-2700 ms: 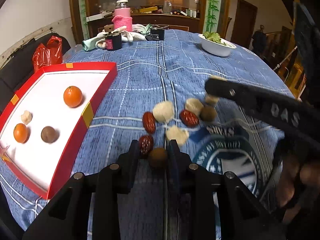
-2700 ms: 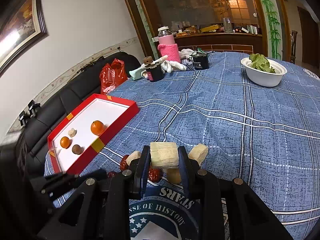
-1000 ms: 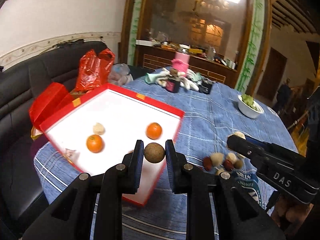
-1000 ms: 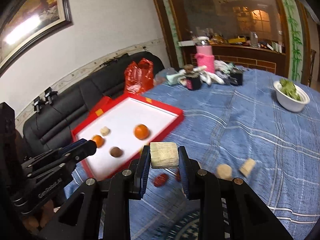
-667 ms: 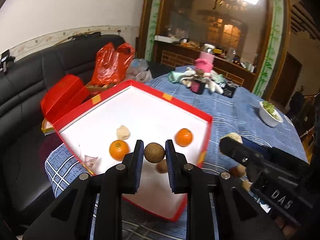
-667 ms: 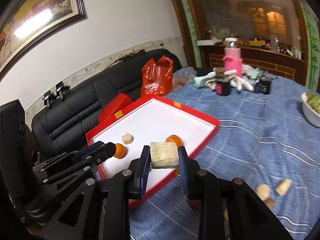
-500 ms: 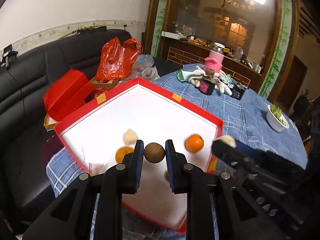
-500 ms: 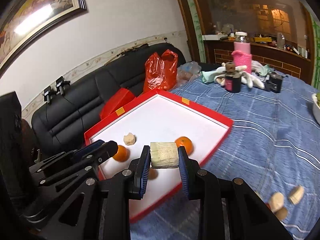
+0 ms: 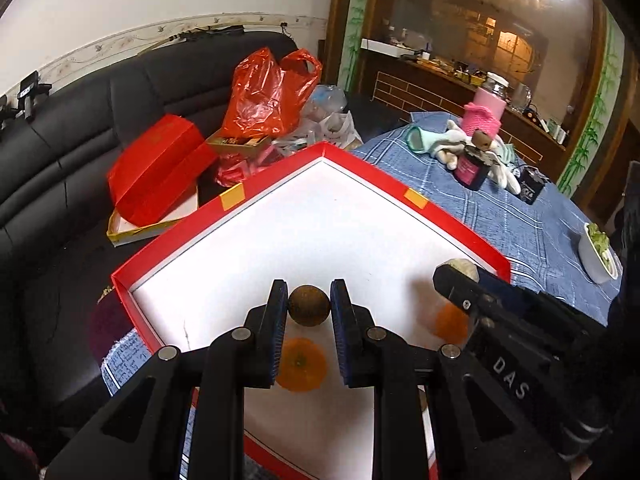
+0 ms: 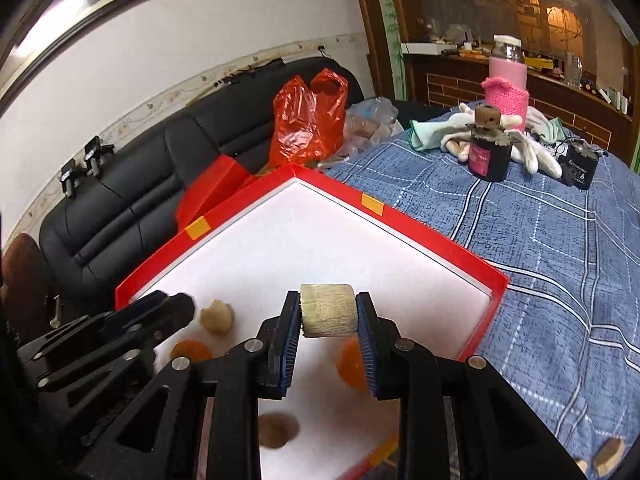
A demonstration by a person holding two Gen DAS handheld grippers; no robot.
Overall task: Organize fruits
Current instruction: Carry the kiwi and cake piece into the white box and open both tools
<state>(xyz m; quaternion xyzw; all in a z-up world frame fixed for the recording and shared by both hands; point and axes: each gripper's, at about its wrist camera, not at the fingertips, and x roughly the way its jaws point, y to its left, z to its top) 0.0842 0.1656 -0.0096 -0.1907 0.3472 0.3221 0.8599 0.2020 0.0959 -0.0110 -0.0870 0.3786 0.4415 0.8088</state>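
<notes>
My left gripper (image 9: 309, 306) is shut on a small round brown fruit (image 9: 309, 310) and hangs over the white floor of the red-rimmed tray (image 9: 360, 164). Below its jaws lies an orange (image 9: 300, 364). My right gripper (image 10: 328, 316) is shut on a pale cylindrical fruit chunk (image 10: 328, 316), also above the tray (image 10: 400, 216). In the right wrist view the tray holds a pale lump (image 10: 216, 316), two oranges (image 10: 190, 350) (image 10: 352, 364) and a brown fruit (image 10: 278, 428). The right gripper's tip (image 9: 460, 276) shows at the right of the left wrist view, over a second orange (image 9: 450, 322).
The tray lies on a blue checked tablecloth (image 10: 560, 260). Behind it are a black sofa (image 10: 140, 184), a red plastic bag (image 10: 308, 116) and a red box (image 9: 160, 168). Farther back stand a dark jar (image 10: 490, 152), a pink bottle (image 10: 506, 80) and a white bowl (image 9: 598, 252). Loose pale pieces (image 10: 610, 454) lie on the cloth.
Both grippers have carried their fruit leftward from the cloth to above the tray and sunk a little. The tray now fills both views. Grips are unchanged.
</notes>
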